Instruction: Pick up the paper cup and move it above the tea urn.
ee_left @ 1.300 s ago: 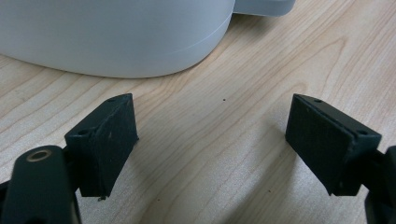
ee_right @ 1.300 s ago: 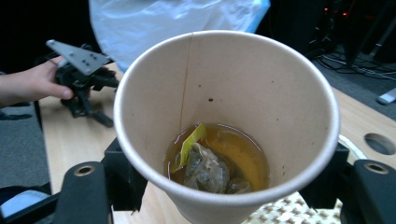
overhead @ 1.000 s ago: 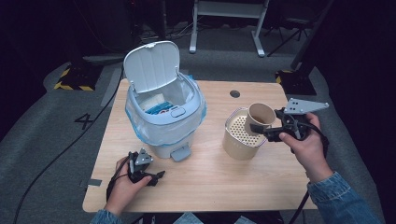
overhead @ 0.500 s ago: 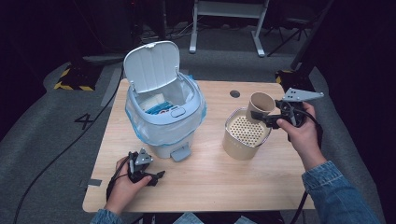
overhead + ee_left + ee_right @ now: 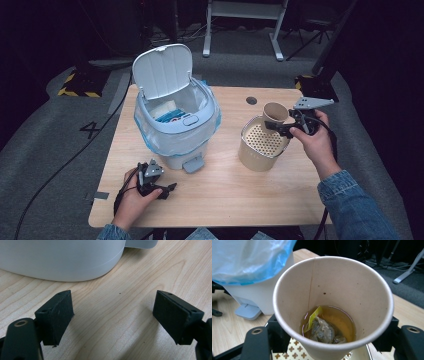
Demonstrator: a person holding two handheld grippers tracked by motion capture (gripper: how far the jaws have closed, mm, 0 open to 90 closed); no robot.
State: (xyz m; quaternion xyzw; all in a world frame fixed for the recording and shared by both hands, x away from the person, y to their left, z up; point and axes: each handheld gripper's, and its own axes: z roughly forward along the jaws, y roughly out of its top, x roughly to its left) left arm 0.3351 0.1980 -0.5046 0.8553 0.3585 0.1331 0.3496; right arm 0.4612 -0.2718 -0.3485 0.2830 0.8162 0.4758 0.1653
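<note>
The right gripper [image 5: 278, 128] clamps its black jaws on either side of a tan paper cup [image 5: 274, 114], held above a cream perforated metal canister [image 5: 260, 147]. In the right gripper view, the cup [image 5: 332, 305] holds amber liquid [image 5: 339, 321] and a soaked tea bag [image 5: 322, 330]. The left gripper [image 5: 167, 189] rests on the light wooden table [image 5: 225, 195], jaws spread wide with nothing between them, just beside the base of a pale blue lidded pedal bin [image 5: 175, 120], whose lid stands open.
</note>
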